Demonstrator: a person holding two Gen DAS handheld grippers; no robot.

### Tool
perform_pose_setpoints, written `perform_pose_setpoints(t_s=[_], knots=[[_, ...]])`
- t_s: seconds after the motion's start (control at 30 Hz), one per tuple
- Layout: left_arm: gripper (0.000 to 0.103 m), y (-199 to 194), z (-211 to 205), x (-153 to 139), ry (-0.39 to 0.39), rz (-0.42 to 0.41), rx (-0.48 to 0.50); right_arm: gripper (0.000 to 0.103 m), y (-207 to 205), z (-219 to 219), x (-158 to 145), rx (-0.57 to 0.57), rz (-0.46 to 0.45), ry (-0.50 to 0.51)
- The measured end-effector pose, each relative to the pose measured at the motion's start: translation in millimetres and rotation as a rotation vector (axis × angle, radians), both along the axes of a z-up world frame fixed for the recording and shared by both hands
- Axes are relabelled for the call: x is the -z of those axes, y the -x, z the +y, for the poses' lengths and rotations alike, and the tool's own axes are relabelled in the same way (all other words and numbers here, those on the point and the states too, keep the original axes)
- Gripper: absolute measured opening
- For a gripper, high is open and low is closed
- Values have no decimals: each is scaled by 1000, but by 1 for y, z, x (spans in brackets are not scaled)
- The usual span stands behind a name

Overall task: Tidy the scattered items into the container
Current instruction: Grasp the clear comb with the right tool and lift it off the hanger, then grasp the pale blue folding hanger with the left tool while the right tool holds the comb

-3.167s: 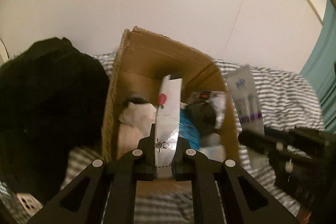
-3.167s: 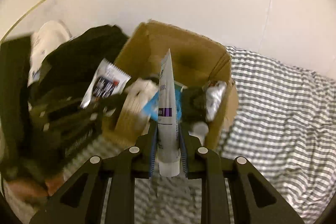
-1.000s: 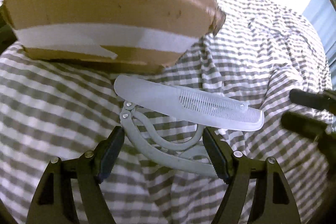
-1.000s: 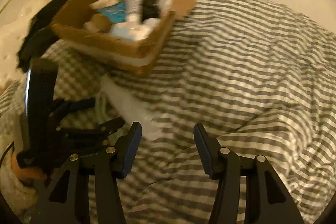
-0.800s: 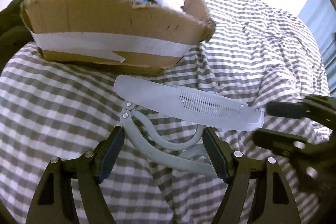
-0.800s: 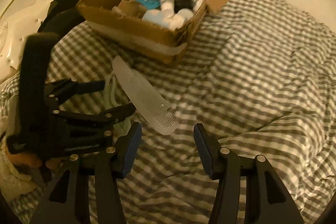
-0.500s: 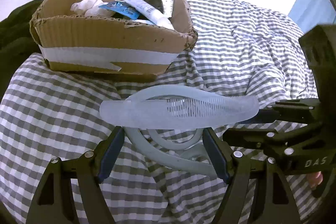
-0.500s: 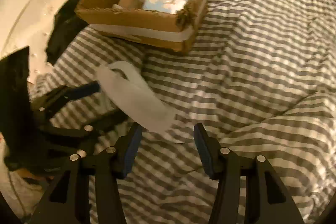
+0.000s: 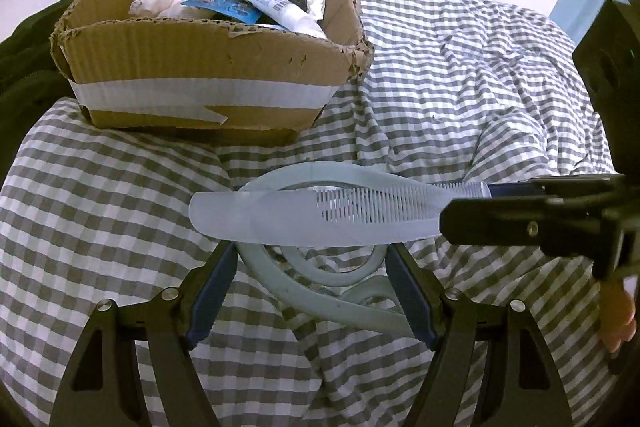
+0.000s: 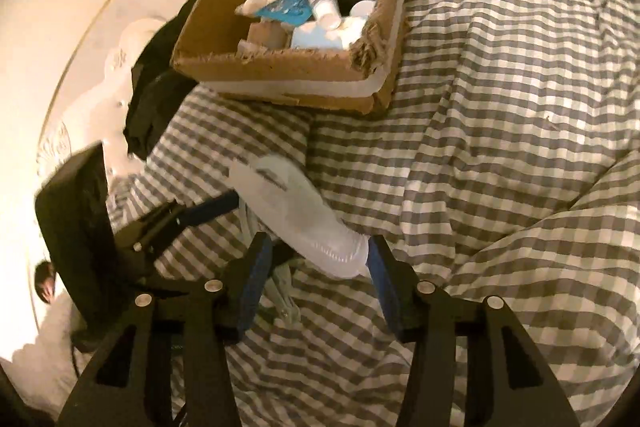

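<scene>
Left tongs [image 9: 310,291] clamp the folding comb [image 9: 320,223] by its handle, now lifted off the bed [image 9: 480,67], on the near side of the box [image 9: 200,67]. Your right tongs [image 10: 316,267] have come astride its tip, half-wide, not pinching; boxing it looks next.

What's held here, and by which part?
Left tongs grip the folding comb by its grey looped handle; its tip lies between the right tongs, grip unclear.

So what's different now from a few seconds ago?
The left gripper let go of its packet, moved away from the cardboard box and grabbed the comb by its looped handle, lifting it off the checked bedcover. The right gripper dropped its tube in the box and came to the comb's tip, jaws open around it. The box stayed put.
</scene>
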State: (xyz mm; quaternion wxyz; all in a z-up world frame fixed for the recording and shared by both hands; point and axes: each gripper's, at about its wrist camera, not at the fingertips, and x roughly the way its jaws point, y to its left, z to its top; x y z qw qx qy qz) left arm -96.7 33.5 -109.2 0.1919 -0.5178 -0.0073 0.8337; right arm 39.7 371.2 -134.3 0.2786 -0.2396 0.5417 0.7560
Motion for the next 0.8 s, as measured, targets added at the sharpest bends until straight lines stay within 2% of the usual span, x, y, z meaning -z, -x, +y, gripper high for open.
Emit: perform_pose_setpoints(t_s=[0.07,0.13,0.17,0.2,0.3,0.4,0.53,0.63,0.73,0.8], knots=[[78,1,0,0,0,4,11,43,-1,2,2,6,20,17],[76,3,-3,0,3,3,2,24,-1,2,1,15,5,5],[72,5,-5,1,-2,-2,-4,22,-1,2,0,10,7,8],[58,6,-7,3,0,-8,-16,19,-2,2,0,8,21,6],[57,13,-15,7,8,-22,-45,4,1,-2,-9,-11,-4,-30],[49,19,-20,18,-3,-61,-58,4,1,-6,-17,-20,-37,-62],[49,26,-24,49,-11,-164,-82,4,2,-8,-17,-14,-156,-83],[51,28,-21,55,-30,-170,-88,4,0,-7,-8,-17,-251,-88],[58,28,-12,56,-25,-160,-65,4,-4,-4,3,-16,-279,-66],[59,29,-7,61,-7,-158,-53,4,-6,-3,4,-18,-263,-70]])
